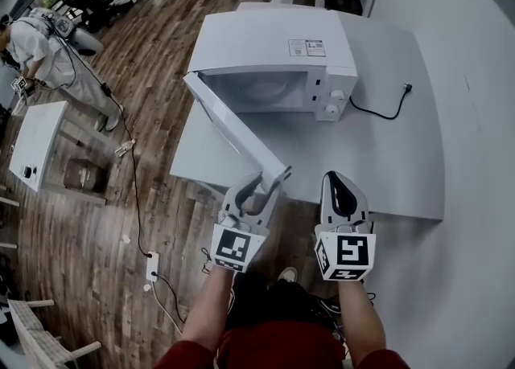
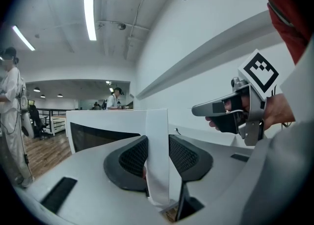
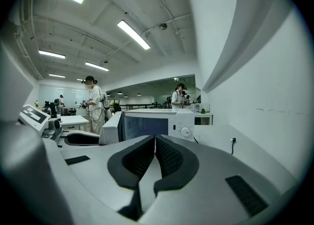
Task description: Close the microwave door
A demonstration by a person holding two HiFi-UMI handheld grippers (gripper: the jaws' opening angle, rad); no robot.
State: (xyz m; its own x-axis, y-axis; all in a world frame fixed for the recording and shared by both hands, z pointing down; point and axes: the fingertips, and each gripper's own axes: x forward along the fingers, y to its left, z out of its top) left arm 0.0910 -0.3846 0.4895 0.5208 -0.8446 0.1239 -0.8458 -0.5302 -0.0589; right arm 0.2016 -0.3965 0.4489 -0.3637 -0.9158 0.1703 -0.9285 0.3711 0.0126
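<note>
Currently on the closing step: left gripper (image 1: 272, 178) jaws clamped on the free edge of the microwave door (image 1: 233, 130), which stands wide open from the microwave (image 1: 278, 54) on the tabletop (image 1: 386, 166). Right gripper (image 1: 336, 186) jaws together, empty. Next, I'd say: swing the door round to the cavity and press until it latches.

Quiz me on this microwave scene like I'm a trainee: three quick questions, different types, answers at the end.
1. True or false: the microwave door is fully closed.
2. What stands between the left gripper's jaws? A) a cup B) the door's free edge C) nothing
3. Fill in: the right gripper's jaws are ____ and hold nothing.
Key: 1 false, it swings wide open toward the person; 2 B; 3 together.
</note>
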